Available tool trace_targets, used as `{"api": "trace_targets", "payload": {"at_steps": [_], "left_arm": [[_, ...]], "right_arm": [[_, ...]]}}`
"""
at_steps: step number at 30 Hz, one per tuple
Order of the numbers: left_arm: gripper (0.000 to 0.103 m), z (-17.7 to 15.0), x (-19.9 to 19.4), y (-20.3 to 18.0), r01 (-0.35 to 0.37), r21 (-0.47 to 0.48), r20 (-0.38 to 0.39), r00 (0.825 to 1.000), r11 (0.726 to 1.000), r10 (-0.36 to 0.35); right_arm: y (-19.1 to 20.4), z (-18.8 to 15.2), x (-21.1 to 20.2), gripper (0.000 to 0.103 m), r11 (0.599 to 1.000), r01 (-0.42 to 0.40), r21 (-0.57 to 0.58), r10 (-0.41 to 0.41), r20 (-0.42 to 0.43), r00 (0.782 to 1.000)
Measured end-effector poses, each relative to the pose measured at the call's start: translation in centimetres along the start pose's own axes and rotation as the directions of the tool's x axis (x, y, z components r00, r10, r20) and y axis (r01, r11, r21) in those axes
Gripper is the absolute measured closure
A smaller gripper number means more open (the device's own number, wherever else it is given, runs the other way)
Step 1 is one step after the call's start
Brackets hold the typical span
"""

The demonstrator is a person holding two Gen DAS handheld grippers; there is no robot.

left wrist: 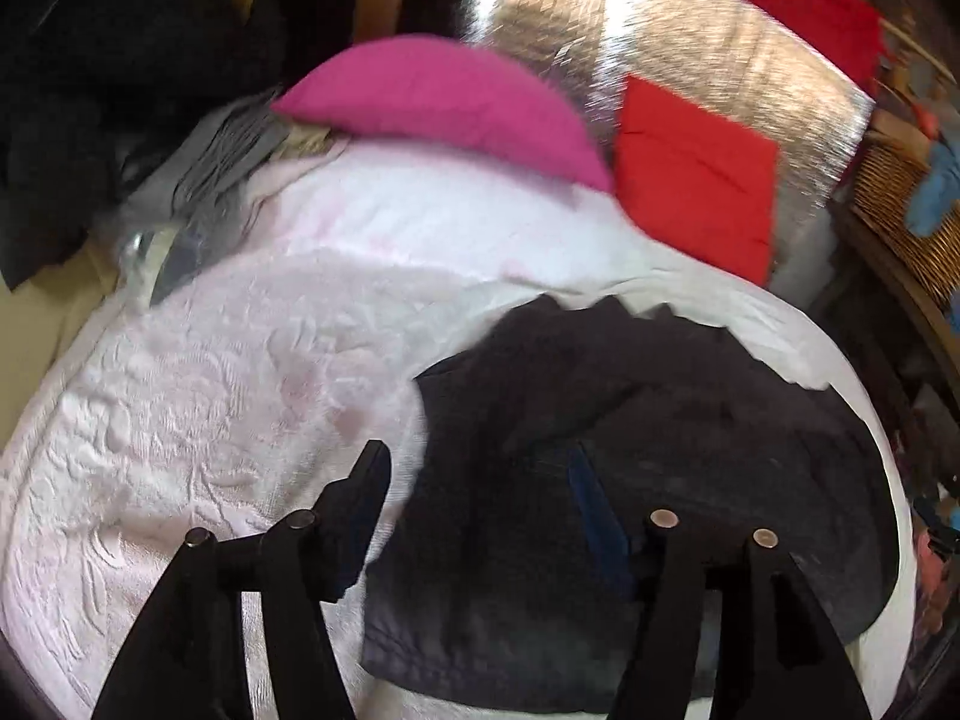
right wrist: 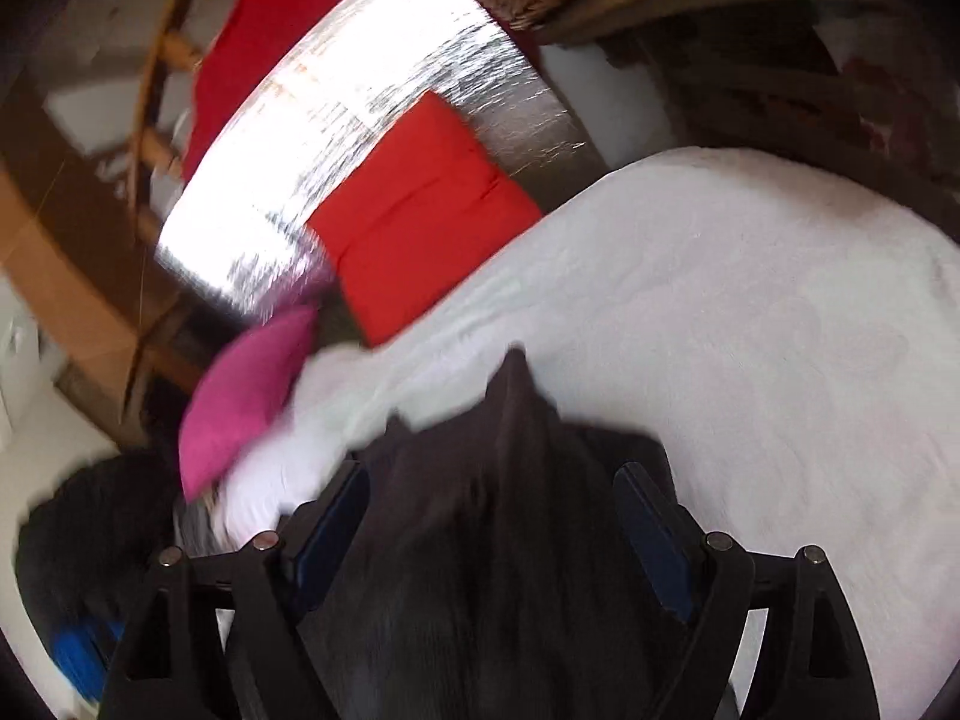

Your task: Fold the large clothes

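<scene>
Dark garment (left wrist: 630, 480) lies bunched on white bedspread (left wrist: 210, 420). Left gripper (left wrist: 480, 492) spread wide over its edge, nothing pinched. Right gripper (right wrist: 489, 516) parted, cloth bunched between fingers, firm clamp unclear. Risk: cloth slips free on lift, or bedspread gets pinched along.

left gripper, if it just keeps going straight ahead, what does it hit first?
Most likely the dark garment on the white bedspread: it fills the gap between the left gripper's open fingers. Depth is unclear in the blurred fisheye view; the pink pillow lies farther on.
</scene>
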State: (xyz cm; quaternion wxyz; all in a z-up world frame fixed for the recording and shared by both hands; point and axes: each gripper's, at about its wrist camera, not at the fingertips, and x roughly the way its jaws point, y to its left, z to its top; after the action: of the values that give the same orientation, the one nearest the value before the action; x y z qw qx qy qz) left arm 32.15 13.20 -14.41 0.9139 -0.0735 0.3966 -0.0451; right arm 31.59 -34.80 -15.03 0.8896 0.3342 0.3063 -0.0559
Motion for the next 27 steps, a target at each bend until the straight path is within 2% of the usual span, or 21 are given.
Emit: {"api": "trace_targets", "payload": {"at_steps": [3, 6, 10, 12, 14, 16, 19, 23, 25, 27], "left_arm": [[0.028, -0.8, -0.8, -2.0, -0.021, 0.070, 0.026, 0.999, 0.997, 0.019], [0.028, -1.7, -0.3, -3.0, -0.026, 0.108, -0.006, 1.000, 0.994, 0.027], [0.028, -3.4, 1.3, -3.8, -0.034, 0.156, -0.081, 0.996, 0.987, 0.047], [0.028, -4.7, 3.2, -3.9, -0.085, 0.205, -0.157, 0.981, 0.975, 0.118], [0.023, -5.6, 4.3, -3.8, -0.094, 0.234, -0.183, 0.973, 0.968, 0.139], [0.021, -5.8, 4.2, -4.0, -0.108, 0.261, -0.178, 0.971, 0.959, 0.158], [0.021, -5.2, 3.3, -3.8, -0.095, 0.237, -0.176, 0.975, 0.967, 0.139], [0.021, -3.8, 1.5, -3.9, -0.036, 0.191, -0.138, 0.988, 0.981, 0.063], [0.021, -2.9, 0.0, -4.2, -0.024, 0.182, -0.088, 0.995, 0.983, 0.041], [0.021, -2.2, -0.3, -3.8, -0.043, 0.170, -0.054, 0.997, 0.985, 0.053]], "right_arm": [[1.0, -3.2, -2.7, 0.029, 0.996, 0.032, -0.084, -0.032, 0.009, 0.999], [1.5, -5.2, -3.4, 0.035, 0.993, 0.031, -0.113, -0.030, 0.007, 1.000], [1.9, -6.6, -3.6, 0.047, 0.991, 0.007, -0.131, -0.013, -0.046, 0.999], [1.5, -7.0, -3.0, 0.048, 0.994, -0.006, -0.106, -0.003, -0.077, 0.997], [0.2, -7.4, -1.3, 0.048, 0.998, 0.029, -0.053, -0.036, -0.149, 0.988], [-1.3, -8.3, 0.3, 0.059, 0.998, 0.060, -0.030, -0.065, -0.202, 0.977], [-2.3, -7.9, 0.3, 0.060, 0.999, 0.029, 0.026, -0.022, -0.218, 0.976], [-1.4, -6.9, -1.4, 0.060, 0.999, -0.031, 0.032, 0.035, -0.143, 0.989], [-0.7, -6.5, -1.7, 0.056, 1.000, -0.031, 0.001, 0.031, -0.101, 0.994], [0.0, -5.8, -1.4, 0.046, 1.000, 0.006, -0.024, -0.007, -0.054, 0.998]]}}
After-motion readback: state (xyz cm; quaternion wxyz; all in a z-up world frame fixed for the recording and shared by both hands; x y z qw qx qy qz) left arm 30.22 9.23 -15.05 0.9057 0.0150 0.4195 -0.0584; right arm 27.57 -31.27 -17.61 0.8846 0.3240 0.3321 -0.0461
